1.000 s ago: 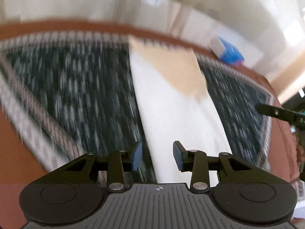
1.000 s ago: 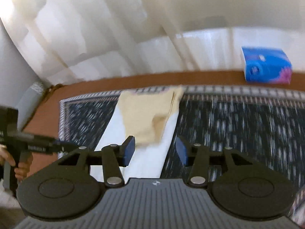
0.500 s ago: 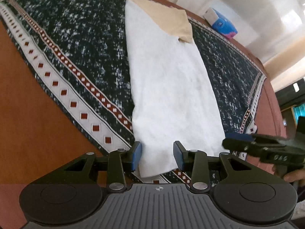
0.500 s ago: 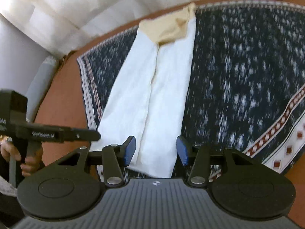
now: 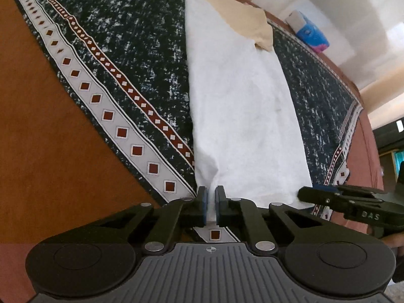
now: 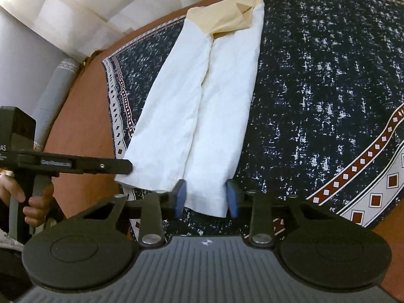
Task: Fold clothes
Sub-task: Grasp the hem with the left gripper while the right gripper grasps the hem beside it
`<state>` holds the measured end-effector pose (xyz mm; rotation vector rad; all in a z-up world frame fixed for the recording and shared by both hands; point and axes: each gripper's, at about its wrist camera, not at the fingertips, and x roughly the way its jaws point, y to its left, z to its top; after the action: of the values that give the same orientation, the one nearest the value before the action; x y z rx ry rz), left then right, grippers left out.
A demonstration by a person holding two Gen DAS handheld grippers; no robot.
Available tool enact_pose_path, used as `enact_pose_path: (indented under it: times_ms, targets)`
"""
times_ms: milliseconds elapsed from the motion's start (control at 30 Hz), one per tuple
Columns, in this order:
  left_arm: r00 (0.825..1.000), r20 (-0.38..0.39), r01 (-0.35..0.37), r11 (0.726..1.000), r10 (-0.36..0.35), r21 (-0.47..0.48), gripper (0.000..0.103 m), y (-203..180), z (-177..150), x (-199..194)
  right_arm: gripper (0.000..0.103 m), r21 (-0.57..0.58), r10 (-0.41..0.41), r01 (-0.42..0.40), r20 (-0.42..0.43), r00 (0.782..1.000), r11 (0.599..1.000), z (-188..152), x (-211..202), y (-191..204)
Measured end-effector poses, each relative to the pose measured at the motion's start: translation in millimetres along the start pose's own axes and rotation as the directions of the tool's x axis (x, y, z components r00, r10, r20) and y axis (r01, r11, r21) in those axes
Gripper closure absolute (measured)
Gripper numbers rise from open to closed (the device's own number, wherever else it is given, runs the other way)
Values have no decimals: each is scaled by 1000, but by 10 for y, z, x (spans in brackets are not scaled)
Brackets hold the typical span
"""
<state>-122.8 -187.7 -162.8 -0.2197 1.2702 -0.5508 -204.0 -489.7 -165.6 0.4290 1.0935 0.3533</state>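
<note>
Left claw (image 5: 211, 205) is clamped on the near hem of the white trousers (image 5: 242, 106), at lower centre of its frame. Right claw (image 6: 206, 198) stands apart, straddling the other leg's hem. The trousers lie lengthwise up the patterned cloth (image 6: 315, 75) on the tabletop (image 5: 38, 126), tan waistband (image 6: 222, 17) farthest away.

"DAS" on right gripper (image 5: 306, 195) body; partial "AS" on left gripper (image 6: 127, 166).

Trousers (image 6: 202, 116) laid lengthwise on a patterned cloth (image 6: 315, 88).
Both grippers sit at the near hems, left gripper (image 5: 210, 207) beside right gripper (image 6: 206, 199); a tissue pack (image 5: 311, 34) lies beyond the cloth's far edge.
</note>
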Motion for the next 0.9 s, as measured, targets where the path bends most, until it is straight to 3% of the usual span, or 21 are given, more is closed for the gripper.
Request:
enact_pose_path:
  times_ms: [33, 133, 400, 567, 600, 633, 833, 900]
  targets:
    - [1000, 5, 1, 1000, -1, 7, 103, -8, -6, -19, 93, 4, 0, 0, -5, 1000, 1000, 3, 5, -10]
    - [1000, 16, 0, 1000, 0, 24, 103, -10, -9, -92, 97, 3, 3, -3, -9, 1000, 1000, 22, -10, -16]
    - [1000, 27, 1, 998, -2, 64, 103, 0, -13, -256, 98, 8, 39, -39, -10, 999, 999, 50, -132, 29]
    - [1000, 1, -4, 996, 4, 90, 103, 3, -31, -166, 98, 10, 29, -28, -43, 999, 1000, 11, -119, -6]
    - [1000, -6, -8, 997, 9, 81, 98, 16, -22, -133, 98, 19, 25, -24, -48, 999, 1000, 5, -101, -33]
    - [1000, -14, -12, 997, 13, 71, 78, 30, -19, -112, 97, 28, 21, -20, -52, 998, 999, -1, -83, -60]
    - [1000, -30, -3, 999, 4, 41, 72, 84, -40, -84, 83, 3, 0, 0, -69, 998, 1000, -22, -81, -28]
    - [999, -33, 6, 999, -5, 34, 72, 89, -39, -73, 83, 10, 6, -5, -69, 998, 1000, -39, -71, -37]
